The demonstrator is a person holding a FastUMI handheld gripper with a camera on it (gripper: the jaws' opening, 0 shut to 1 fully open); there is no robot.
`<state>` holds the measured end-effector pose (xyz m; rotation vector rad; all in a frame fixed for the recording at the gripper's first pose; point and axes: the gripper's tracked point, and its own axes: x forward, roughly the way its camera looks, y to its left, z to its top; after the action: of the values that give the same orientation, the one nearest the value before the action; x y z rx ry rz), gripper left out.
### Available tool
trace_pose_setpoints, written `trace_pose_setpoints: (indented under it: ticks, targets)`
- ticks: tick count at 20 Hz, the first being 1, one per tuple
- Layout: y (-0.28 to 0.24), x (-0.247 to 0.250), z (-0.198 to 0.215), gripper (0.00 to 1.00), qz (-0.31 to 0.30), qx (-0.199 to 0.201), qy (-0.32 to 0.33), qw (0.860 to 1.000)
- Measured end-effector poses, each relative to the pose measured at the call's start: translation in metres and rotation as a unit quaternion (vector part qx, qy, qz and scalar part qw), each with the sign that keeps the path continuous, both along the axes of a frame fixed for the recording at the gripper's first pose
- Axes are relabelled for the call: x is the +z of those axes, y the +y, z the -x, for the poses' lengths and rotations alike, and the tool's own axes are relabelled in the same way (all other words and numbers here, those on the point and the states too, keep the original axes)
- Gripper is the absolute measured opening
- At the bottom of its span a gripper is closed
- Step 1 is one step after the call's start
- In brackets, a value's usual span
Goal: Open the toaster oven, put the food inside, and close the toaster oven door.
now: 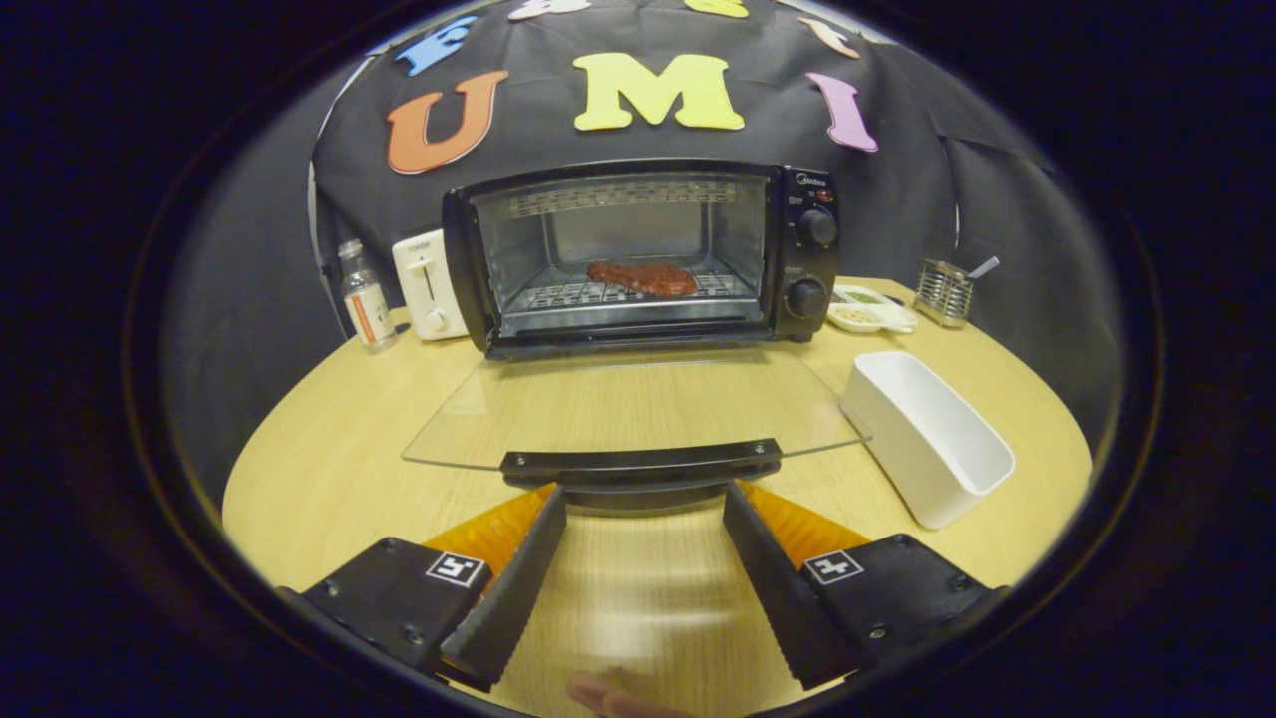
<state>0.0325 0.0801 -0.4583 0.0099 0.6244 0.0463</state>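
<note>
A black toaster oven (797,249) stands at the back of the round wooden table (319,459). Its glass door (638,404) lies folded down flat toward me, and the door's black handle (641,464) sits just ahead of my fingertips. A reddish-brown piece of food (643,277) rests on the wire rack inside the oven. My gripper (643,499) is open, its two fingers spread wide just below the handle with nothing between them.
An empty white rectangular dish (927,434) sits to the right of the door. Beyond it are a small tray of condiments (870,309) and a metal holder (944,292). A white toaster (427,284) and a small bottle (365,296) stand left of the oven.
</note>
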Motion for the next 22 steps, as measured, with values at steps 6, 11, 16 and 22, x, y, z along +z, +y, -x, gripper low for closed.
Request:
trace_pose_setpoints:
  ticks: [6,11,16,22]
  targets:
    - [0.000,0.031,-0.008,1.00,-0.002,0.007,-0.029,1.000]
    - [0.005,0.068,-0.025,1.00,-0.009,0.005,-0.061,0.998]
    - [0.008,0.100,-0.044,1.00,-0.013,0.005,-0.089,0.996]
    - [0.009,0.137,-0.080,1.00,-0.011,-0.008,-0.113,0.993]
